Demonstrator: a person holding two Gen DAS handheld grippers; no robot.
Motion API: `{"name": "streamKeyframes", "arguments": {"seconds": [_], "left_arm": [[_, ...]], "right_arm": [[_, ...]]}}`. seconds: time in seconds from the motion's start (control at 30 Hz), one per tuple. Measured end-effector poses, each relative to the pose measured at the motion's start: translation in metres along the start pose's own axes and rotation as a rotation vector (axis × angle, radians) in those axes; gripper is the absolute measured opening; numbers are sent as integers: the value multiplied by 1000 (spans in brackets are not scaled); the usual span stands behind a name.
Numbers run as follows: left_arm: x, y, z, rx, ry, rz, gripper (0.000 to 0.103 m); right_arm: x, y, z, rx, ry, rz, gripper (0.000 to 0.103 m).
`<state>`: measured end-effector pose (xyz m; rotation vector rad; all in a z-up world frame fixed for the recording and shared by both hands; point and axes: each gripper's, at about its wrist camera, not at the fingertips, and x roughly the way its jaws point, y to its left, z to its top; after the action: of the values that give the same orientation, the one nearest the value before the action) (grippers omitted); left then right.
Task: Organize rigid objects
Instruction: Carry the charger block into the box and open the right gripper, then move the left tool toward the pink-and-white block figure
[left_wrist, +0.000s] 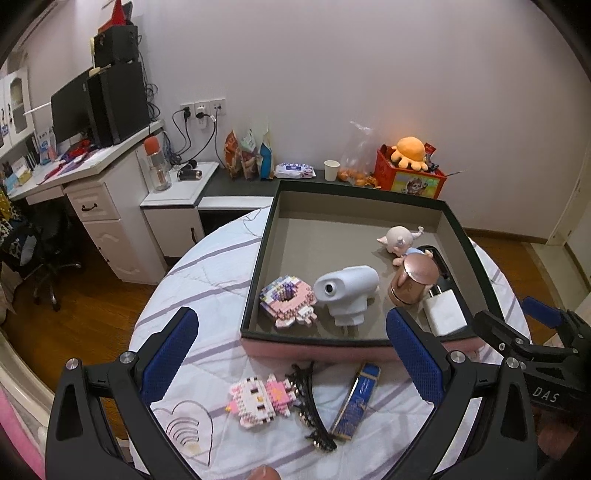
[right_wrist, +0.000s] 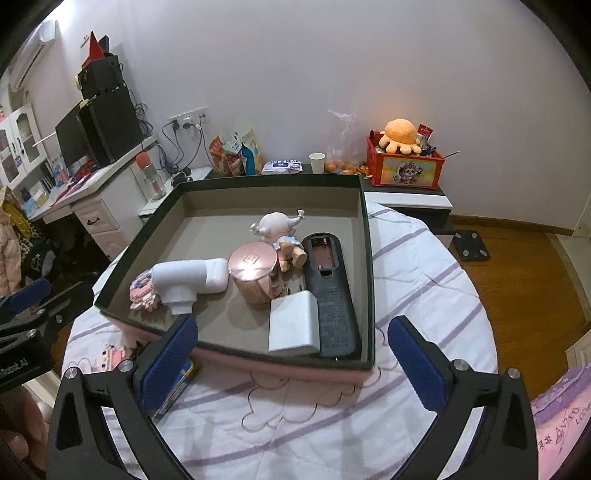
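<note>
Striped bedding carries everything. Both the left gripper (left_wrist: 291, 354) and right gripper (right_wrist: 291, 360) hang empty, jaws wide apart. Just before the box (left_wrist: 317, 341) lie a brick cat (left_wrist: 260, 400), hair comb (left_wrist: 310, 406) and blue case (left_wrist: 356, 400). The cat looks light, brittle; pinch its body's flat sides.

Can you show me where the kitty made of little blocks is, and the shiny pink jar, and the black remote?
block kitty (left_wrist: 258, 400): left wrist view, on its white face.
shiny pink jar (right_wrist: 253, 263): right wrist view, on its lid.
black remote (right_wrist: 335, 299): right wrist view, on its back panel.
</note>
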<state>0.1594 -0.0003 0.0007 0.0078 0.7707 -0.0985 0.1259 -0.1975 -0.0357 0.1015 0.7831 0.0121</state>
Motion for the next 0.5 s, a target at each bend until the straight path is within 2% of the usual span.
{"name": "streamKeyframes", "arguments": {"seconds": [0.5], "left_arm": [[-39, -1, -40, 11, 17, 8, 103]], "right_arm": [[-49, -3, -42, 33, -11, 26, 103]]}}
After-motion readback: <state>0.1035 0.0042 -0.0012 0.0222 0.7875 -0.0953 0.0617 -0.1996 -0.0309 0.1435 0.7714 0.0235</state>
